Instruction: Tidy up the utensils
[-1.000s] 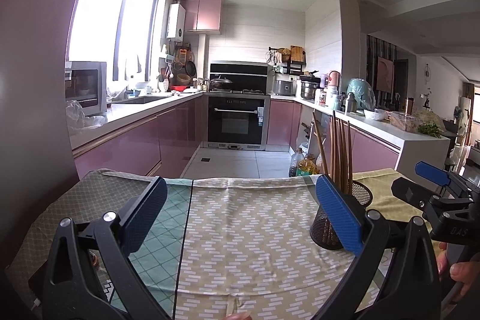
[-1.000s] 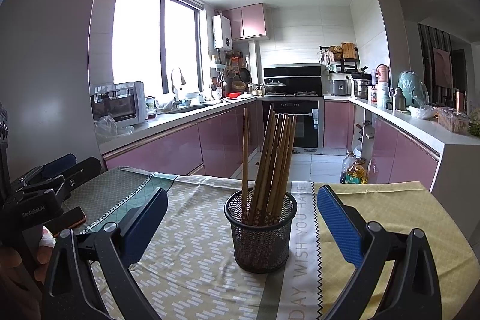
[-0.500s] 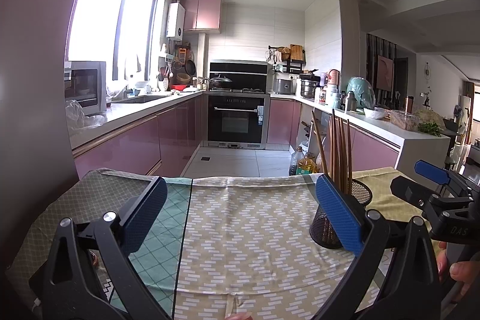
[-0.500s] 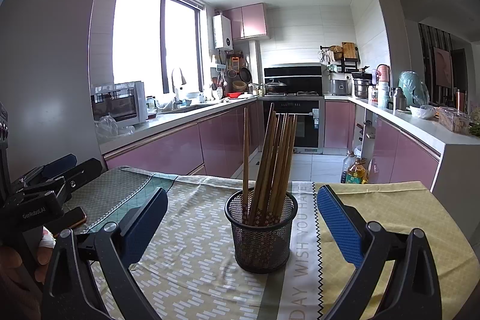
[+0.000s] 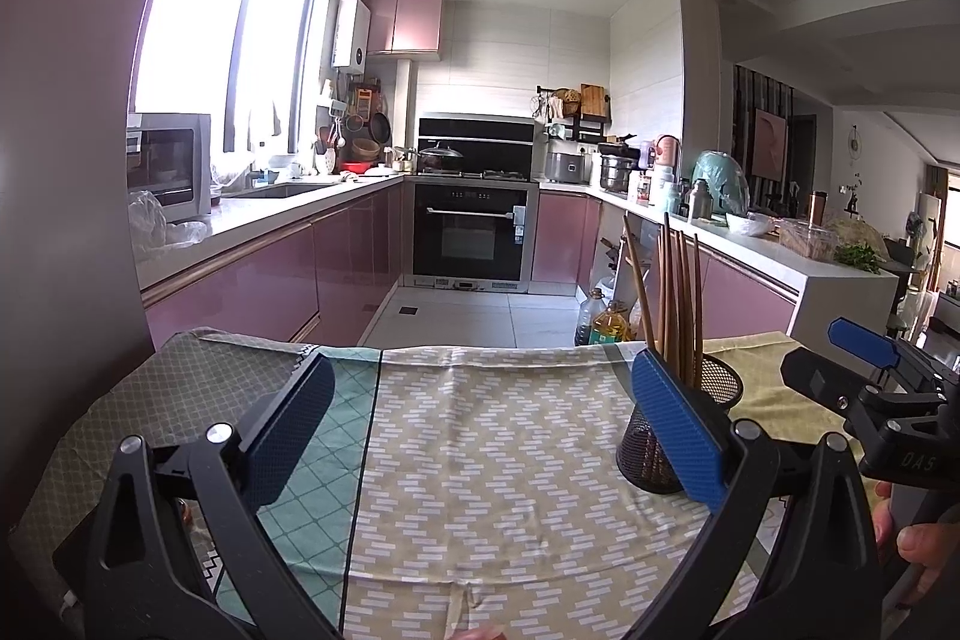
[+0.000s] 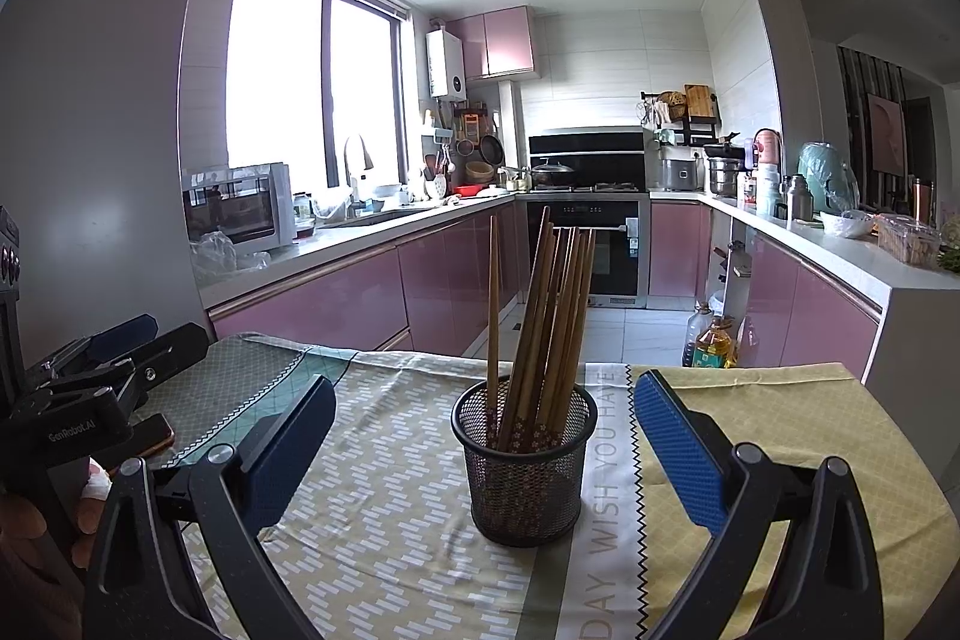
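My right gripper (image 6: pixel 480 454), spread and empty, faces the holder (image 6: pixel 524 466) dead ahead, its chopsticks (image 6: pixel 543 322) standing near upright.

Ahead of your left tongs (image 5: pixel 480 430) the cloth-covered bench (image 5: pixel 480 460) lay bare between the wide-apart fingers, open through to its far edge. The one obstacle stood to the right: the mesh holder (image 6: pixel 524 466), its chopsticks (image 6: pixel 540 316) fanning up and leaning, blocking a low pass over it. It sat squarely in front of your right tongs (image 6: pixel 480 436), between the spread fingers and touching neither. A phone (image 6: pixel 147 439) lay at the bench's left edge, near your left tongs. The yellow cloth right of the holder offered free room.
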A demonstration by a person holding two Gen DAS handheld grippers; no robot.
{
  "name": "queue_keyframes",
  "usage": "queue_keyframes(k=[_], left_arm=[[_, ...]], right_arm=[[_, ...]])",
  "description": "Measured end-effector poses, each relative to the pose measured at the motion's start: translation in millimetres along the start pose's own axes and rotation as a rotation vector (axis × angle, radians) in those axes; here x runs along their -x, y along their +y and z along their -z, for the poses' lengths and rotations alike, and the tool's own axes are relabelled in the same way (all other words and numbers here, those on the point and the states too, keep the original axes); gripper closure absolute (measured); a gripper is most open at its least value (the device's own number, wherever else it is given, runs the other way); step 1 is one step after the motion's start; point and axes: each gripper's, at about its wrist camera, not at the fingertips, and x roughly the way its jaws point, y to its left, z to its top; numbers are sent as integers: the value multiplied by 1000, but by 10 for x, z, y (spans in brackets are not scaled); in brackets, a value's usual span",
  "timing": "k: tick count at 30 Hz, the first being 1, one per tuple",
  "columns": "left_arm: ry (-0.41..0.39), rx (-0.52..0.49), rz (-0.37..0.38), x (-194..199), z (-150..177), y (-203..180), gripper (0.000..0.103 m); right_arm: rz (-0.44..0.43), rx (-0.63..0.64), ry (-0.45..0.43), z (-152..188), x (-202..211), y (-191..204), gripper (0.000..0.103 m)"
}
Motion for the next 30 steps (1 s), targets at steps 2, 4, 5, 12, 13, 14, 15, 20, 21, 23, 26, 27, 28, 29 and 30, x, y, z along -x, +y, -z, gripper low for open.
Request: queue_keyframes(k=[2, 4, 5, 12, 13, 14, 15, 20, 21, 23, 26, 27, 28, 29, 30], left_arm=[[2, 4, 2, -8, -4, 1, 5], [4, 1, -1, -11, 1, 0, 5], [5, 2, 0, -12, 3, -1, 5], [4, 1, -2, -11, 3, -5, 5], [5, 1, -1, -12, 4, -4, 5], [6, 2, 0, -15, 5, -5, 5], [6, 1, -1, -13, 2, -6, 5], [6, 0, 0, -11, 5, -7, 5], [5, 0, -1, -14, 2, -7, 5], [6, 1, 0, -11, 5, -6, 5], [7, -2, -2, -14, 5, -10, 5], [7, -1, -2, -13, 7, -10, 5], [7, -1, -1, -12, 17, -13, 5], [7, 0, 0, -13, 16, -13, 5], [7, -1, -2, -15, 11, -16, 5]], right_arm=[[0, -1, -1, 2, 5, 4, 6], [-1, 0, 0, 0, 2, 2, 6], [-1, 0, 0, 1, 3, 3, 6], [-1, 0, 0, 5, 4, 10, 6], [-2, -1, 1, 4, 1, 9, 6], [-1, 1, 2, 5, -1, 11, 6], [0, 2, 2, 6, 2, 13, 6], [0, 1, 0, 4, 1, 10, 6], [-1, 0, 1, 2, -1, 7, 6], [0, -1, 1, 5, 2, 9, 6], [-1, 0, 2, 5, 0, 8, 6], [0, 0, 2, 6, 3, 9, 6], [-1, -1, 1, 3, 3, 7, 6], [-1, 0, 2, 2, -1, 5, 6], [-1, 0, 2, 7, -4, 10, 6]])
